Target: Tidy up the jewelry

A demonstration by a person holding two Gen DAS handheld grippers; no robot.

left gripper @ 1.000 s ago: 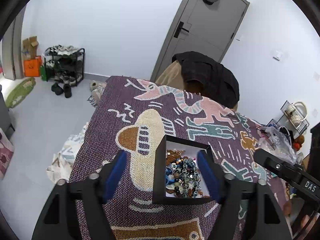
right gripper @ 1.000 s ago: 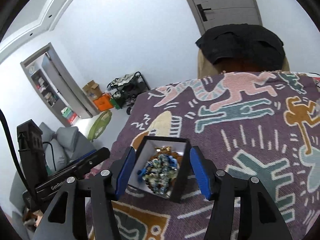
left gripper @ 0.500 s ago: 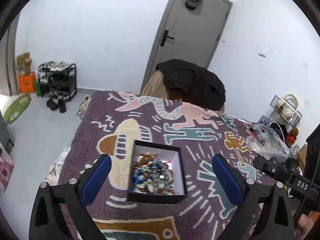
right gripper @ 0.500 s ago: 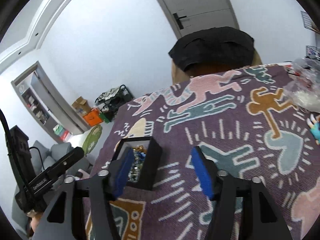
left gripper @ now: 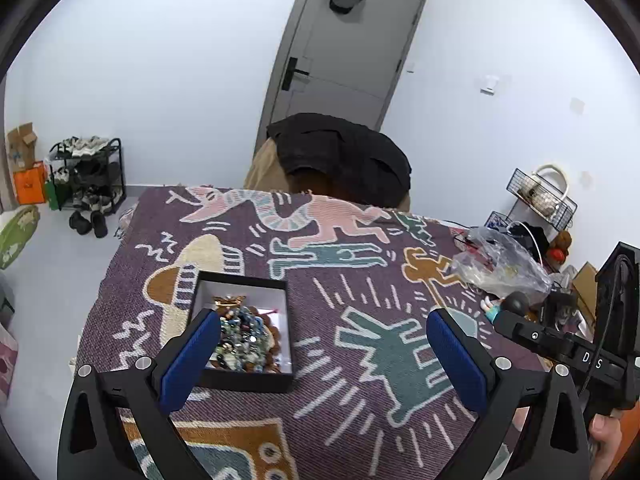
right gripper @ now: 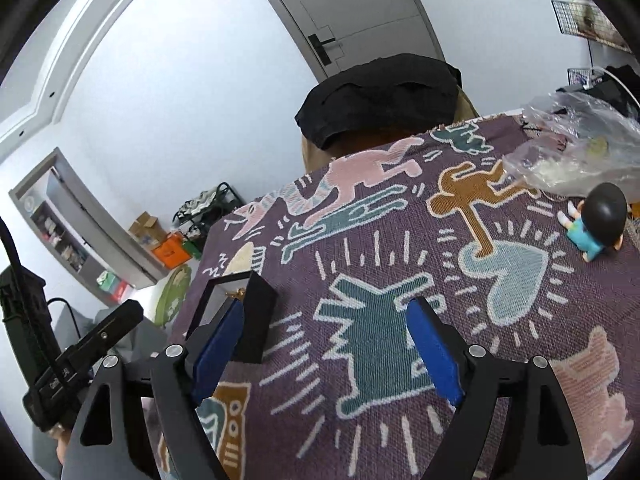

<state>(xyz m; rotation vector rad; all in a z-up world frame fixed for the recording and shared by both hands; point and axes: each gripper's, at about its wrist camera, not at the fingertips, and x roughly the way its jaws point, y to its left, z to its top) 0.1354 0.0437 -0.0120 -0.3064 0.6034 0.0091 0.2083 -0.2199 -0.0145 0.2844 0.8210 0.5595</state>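
Both grippers, left (left gripper: pixel 322 354) and right (right gripper: pixel 324 344), hover beside the box (left gripper: pixel 245 330), jaws spread, holding nothing. Its beads (left gripper: pixel 240 336) look loose and slippery; grip the stiff box walls instead.

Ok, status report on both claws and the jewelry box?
Left claw open, empty. Right claw open, empty. Jewelry box on blanket, full of beads. Nothing blocking.

Purple blanket (left gripper: pixel 344 248) with pink, teal, orange figures; black box (left gripper: pixel 244 380), white-lined; blue-padded claws

The only readable marks are the white letters "D S" on the right gripper (left gripper: pixel 576 356).
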